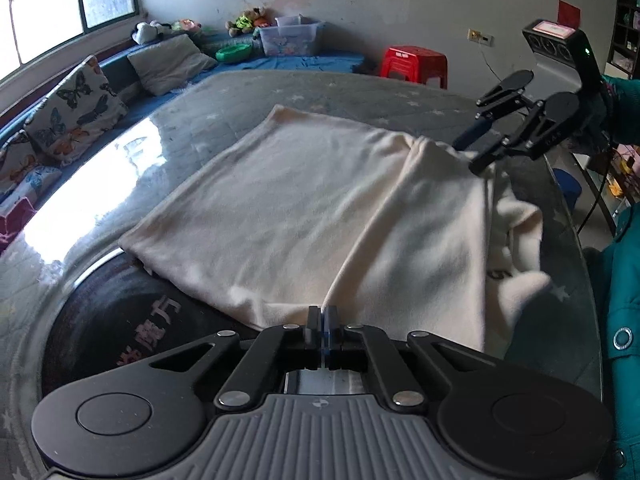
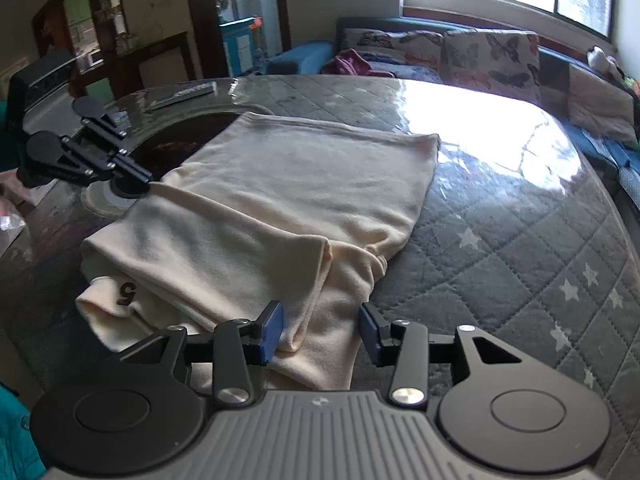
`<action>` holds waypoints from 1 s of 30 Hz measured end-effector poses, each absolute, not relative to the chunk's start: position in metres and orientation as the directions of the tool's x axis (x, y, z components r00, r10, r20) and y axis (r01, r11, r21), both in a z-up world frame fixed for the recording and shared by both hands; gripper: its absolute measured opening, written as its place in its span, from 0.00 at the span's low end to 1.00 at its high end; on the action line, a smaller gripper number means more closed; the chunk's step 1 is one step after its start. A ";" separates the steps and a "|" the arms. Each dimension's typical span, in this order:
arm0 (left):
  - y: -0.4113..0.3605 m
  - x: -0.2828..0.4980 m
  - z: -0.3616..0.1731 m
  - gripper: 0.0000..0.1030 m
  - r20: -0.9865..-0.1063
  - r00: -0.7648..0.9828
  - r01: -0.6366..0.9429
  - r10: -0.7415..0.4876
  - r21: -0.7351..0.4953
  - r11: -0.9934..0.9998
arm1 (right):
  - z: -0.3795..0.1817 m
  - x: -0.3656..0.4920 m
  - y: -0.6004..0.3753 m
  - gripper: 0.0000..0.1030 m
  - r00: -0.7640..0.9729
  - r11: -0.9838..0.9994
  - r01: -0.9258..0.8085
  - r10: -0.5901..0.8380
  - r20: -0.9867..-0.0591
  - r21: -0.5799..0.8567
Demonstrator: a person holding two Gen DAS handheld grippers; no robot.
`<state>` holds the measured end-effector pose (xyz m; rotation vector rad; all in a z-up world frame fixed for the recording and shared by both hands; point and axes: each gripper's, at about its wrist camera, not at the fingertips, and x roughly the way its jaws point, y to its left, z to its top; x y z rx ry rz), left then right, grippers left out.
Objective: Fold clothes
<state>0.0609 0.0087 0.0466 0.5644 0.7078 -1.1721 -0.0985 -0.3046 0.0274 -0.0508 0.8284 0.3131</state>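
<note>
A cream garment (image 1: 304,208) lies partly folded on a round glass-topped table; it also shows in the right wrist view (image 2: 280,192). My left gripper (image 1: 324,316) is shut on the garment's near edge, pinching a fold; from the other side it shows at the cloth's left edge (image 2: 150,182). My right gripper (image 2: 320,332) is open, its blue pads (image 2: 272,332) either side of a folded flap without closing on it. In the left wrist view it hovers at the garment's far right corner (image 1: 472,156).
The table (image 2: 500,240) has a quilted star-pattern cover under glass and a dark round centre disc (image 1: 100,328). Butterfly cushions (image 1: 72,108), a red stool (image 1: 414,66) and a plastic box (image 1: 290,38) stand beyond. A teal-sleeved person (image 1: 624,280) is at the right.
</note>
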 end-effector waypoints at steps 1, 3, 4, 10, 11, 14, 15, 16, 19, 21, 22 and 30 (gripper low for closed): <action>0.009 0.061 0.047 0.01 -0.751 0.227 0.953 -0.620 0.038 0.302 | 0.029 -0.100 -0.305 0.42 0.634 0.951 -0.300 0.258 -0.729 0.075; 0.008 0.061 0.045 0.01 -0.755 0.232 0.950 -0.613 0.042 0.308 | 0.029 -0.102 -0.305 0.42 0.631 0.949 -0.308 0.254 -0.733 0.063; 0.008 0.061 0.045 0.01 -0.756 0.235 0.949 -0.611 0.043 0.311 | 0.029 -0.104 -0.305 0.42 0.633 0.950 -0.309 0.248 -0.733 0.055; 0.009 0.059 0.048 0.01 -0.742 0.256 0.941 -0.620 0.044 0.336 | 0.023 -0.108 -0.310 0.42 0.627 0.955 -0.294 0.229 -0.744 0.046; 0.009 0.059 0.048 0.01 -0.745 0.261 0.940 -0.614 0.050 0.339 | 0.022 -0.108 -0.311 0.42 0.625 0.955 -0.292 0.226 -0.747 0.044; 0.012 0.059 0.045 0.01 -0.756 0.270 0.934 -0.596 0.056 0.352 | 0.018 -0.110 -0.313 0.42 0.618 0.957 -0.288 0.217 -0.756 0.040; 0.012 0.059 0.045 0.01 -0.757 0.271 0.933 -0.595 0.056 0.354 | 0.017 -0.111 -0.314 0.42 0.617 0.957 -0.286 0.216 -0.757 0.040; 0.013 0.058 0.045 0.01 -0.756 0.275 0.932 -0.594 0.058 0.358 | 0.016 -0.112 -0.315 0.42 0.616 0.958 -0.284 0.216 -0.757 0.042; 0.014 0.057 0.046 0.01 -0.754 0.288 0.927 -0.591 0.065 0.369 | 0.016 -0.112 -0.315 0.41 0.618 0.959 -0.282 0.214 -0.757 0.041; 0.014 0.056 0.045 0.01 -0.756 0.292 0.924 -0.586 0.066 0.376 | 0.017 -0.112 -0.315 0.41 0.621 0.959 -0.282 0.212 -0.755 0.037; 0.014 0.057 0.043 0.01 -0.762 0.294 0.923 -0.577 0.069 0.378 | 0.017 -0.113 -0.315 0.41 0.622 0.959 -0.282 0.211 -0.754 0.035; 0.016 0.059 0.038 0.01 -0.758 0.317 0.900 -0.569 0.053 0.432 | 0.020 -0.113 -0.315 0.40 0.633 0.959 -0.282 0.202 -0.748 0.021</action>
